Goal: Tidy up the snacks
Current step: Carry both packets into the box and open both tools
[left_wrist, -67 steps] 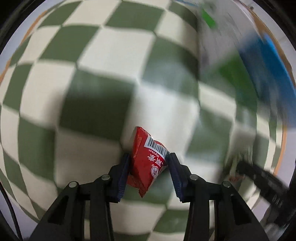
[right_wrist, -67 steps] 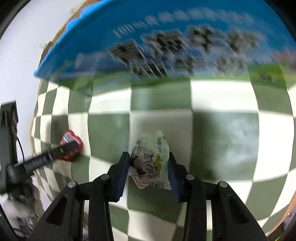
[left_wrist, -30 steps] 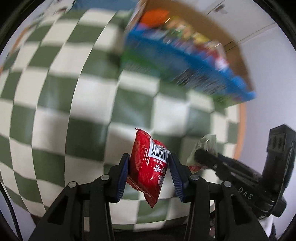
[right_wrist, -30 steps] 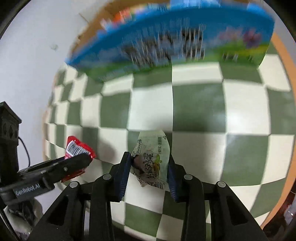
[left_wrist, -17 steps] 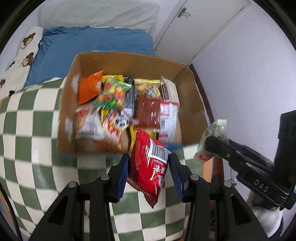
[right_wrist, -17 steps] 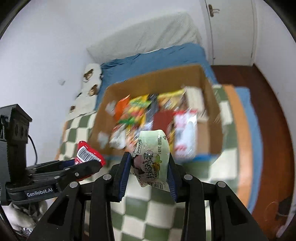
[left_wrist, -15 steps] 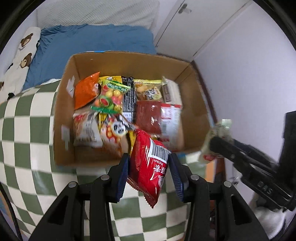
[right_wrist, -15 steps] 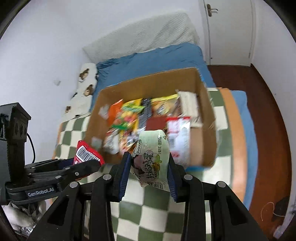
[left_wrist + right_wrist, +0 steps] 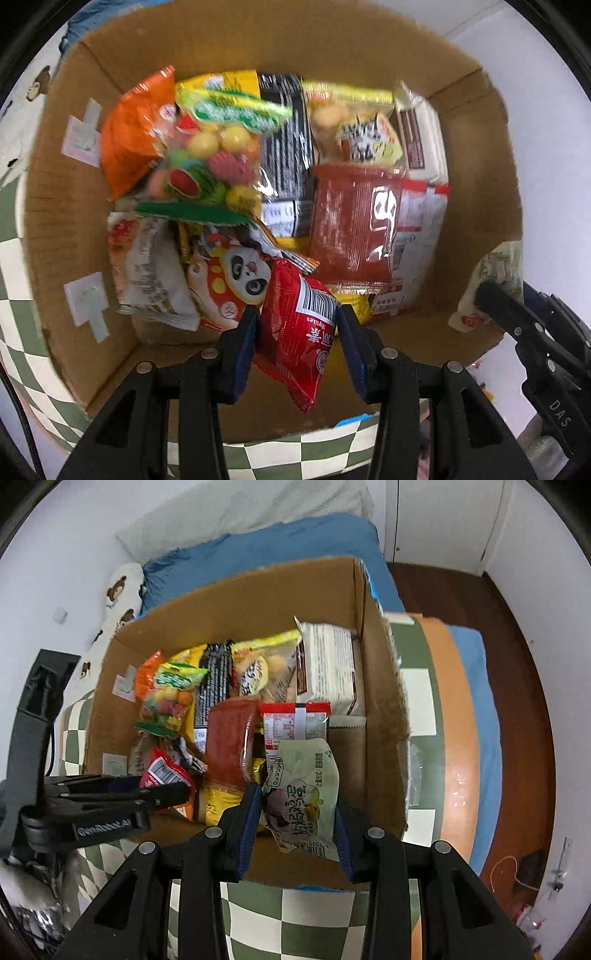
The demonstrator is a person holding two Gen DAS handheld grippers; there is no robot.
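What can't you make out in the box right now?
- Cardboard box floor: covered by snacks, both views.
- Lower snack layers: buried under top packets.
- Red packet front: left wrist view shows only its barcode side.
- Green packet: in the left view, mostly hidden by the right gripper.

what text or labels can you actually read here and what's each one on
"GenRobot.AI": side of the black left gripper.
"DAS": black right gripper body.
"Mylikes": red foil snack packet in the left gripper.
Pale green snack pouch in the right gripper: Chinese print, not legible.
Packets in the brown cardboard box: blurred.
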